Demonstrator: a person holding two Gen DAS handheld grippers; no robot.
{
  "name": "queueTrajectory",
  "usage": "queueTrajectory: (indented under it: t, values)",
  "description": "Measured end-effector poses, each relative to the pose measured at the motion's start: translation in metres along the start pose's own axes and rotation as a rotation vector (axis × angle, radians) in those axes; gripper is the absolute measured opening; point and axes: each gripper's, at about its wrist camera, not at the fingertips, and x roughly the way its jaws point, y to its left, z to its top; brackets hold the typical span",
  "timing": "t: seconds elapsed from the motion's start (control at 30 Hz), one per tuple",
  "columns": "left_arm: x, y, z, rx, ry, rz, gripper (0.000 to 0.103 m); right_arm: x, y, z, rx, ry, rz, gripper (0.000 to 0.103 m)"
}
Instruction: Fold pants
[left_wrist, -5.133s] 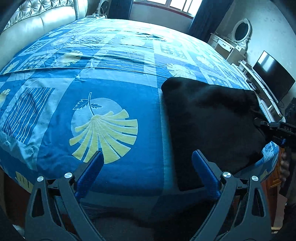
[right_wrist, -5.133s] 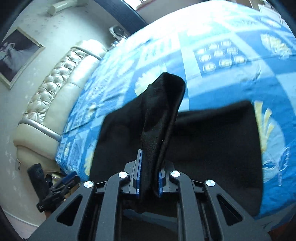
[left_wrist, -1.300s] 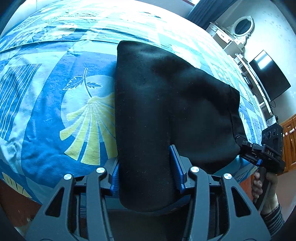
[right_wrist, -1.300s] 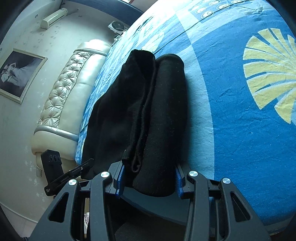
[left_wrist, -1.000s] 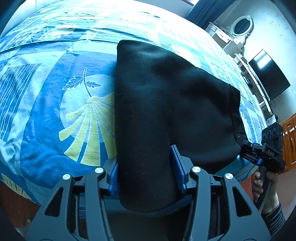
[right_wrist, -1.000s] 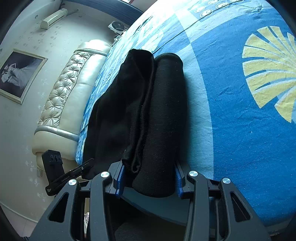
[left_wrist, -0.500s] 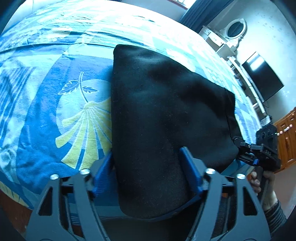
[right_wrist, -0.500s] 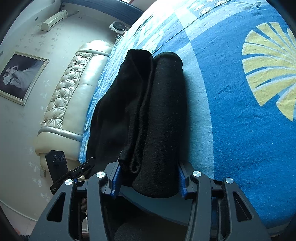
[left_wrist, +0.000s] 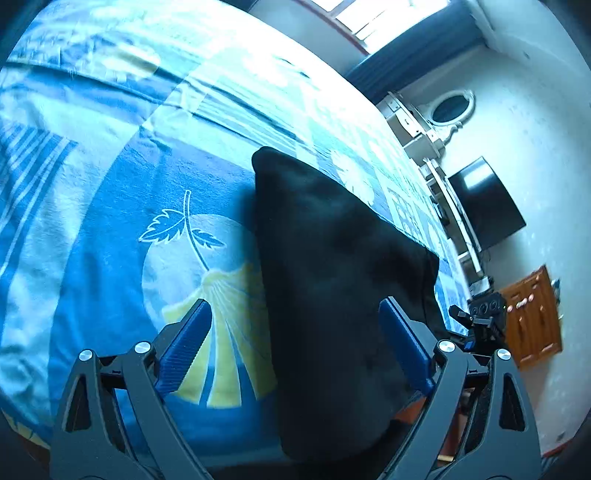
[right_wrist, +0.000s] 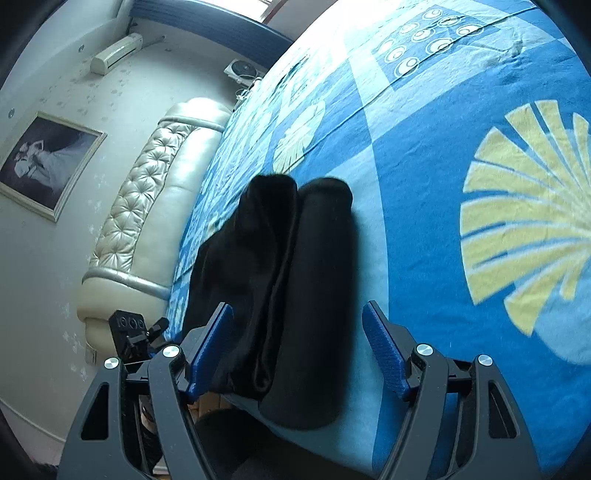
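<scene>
While spread wide, with blue pads parted on either side of the cloth and gripping nothing: left claw (left_wrist: 295, 347), framing the near end of the folded black pants (left_wrist: 332, 280). Likewise released and clear of the fabric: right claw (right_wrist: 297, 350), straddling the thick layered edge of the same pants (right_wrist: 295, 295). Lying flat on the bed (left_wrist: 92, 240), near its front edge, partly over a yellow fan leaf print (left_wrist: 221, 332) on the blue patterned cover. Beyond, in the left view, a dark television (left_wrist: 484, 206) against the wall; in the right view, a tufted cream headboard (right_wrist: 147, 206) and a framed picture (right_wrist: 48, 162).
</scene>
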Motion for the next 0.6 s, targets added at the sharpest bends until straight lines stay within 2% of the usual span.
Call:
queueTrajectory:
  t: [0.07, 0.27, 0.37, 0.4, 0.47, 0.5, 0.53, 0.6]
  values:
    - [0.015, 0.000, 0.009, -0.006, 0.022, -0.001, 0.092, 0.012, -0.001, 0.012, 0.012, -0.001, 0.009, 0.072]
    - [0.056, -0.016, 0.031, 0.084, 0.073, 0.016, 0.092, 0.044, 0.001, 0.039, 0.010, 0.029, 0.003, 0.072]
    - [0.067, -0.014, 0.039, 0.084, 0.099, 0.010, 0.092, 0.054, 0.001, 0.045, 0.018, 0.035, 0.016, 0.072]
    - [0.070, -0.013, 0.042, 0.085, 0.108, 0.014, 0.088, 0.055, 0.000, 0.046, 0.018, 0.041, 0.022, 0.073]
    - [0.072, -0.014, 0.045, 0.111, 0.114, 0.037, 0.073, 0.059, 0.003, 0.045, -0.004, 0.051, 0.008, 0.068]
    - [0.074, -0.017, 0.045, 0.131, 0.121, 0.045, 0.063, 0.061, 0.003, 0.045, -0.021, 0.061, -0.013, 0.056]
    - [0.073, -0.020, 0.042, 0.148, 0.118, 0.058, 0.057, 0.063, 0.003, 0.044, -0.027, 0.070, -0.028, 0.048]
    - [0.068, -0.028, 0.038, 0.199, 0.096, 0.089, 0.049, 0.062, 0.002, 0.044, -0.017, 0.064, -0.017, 0.043]
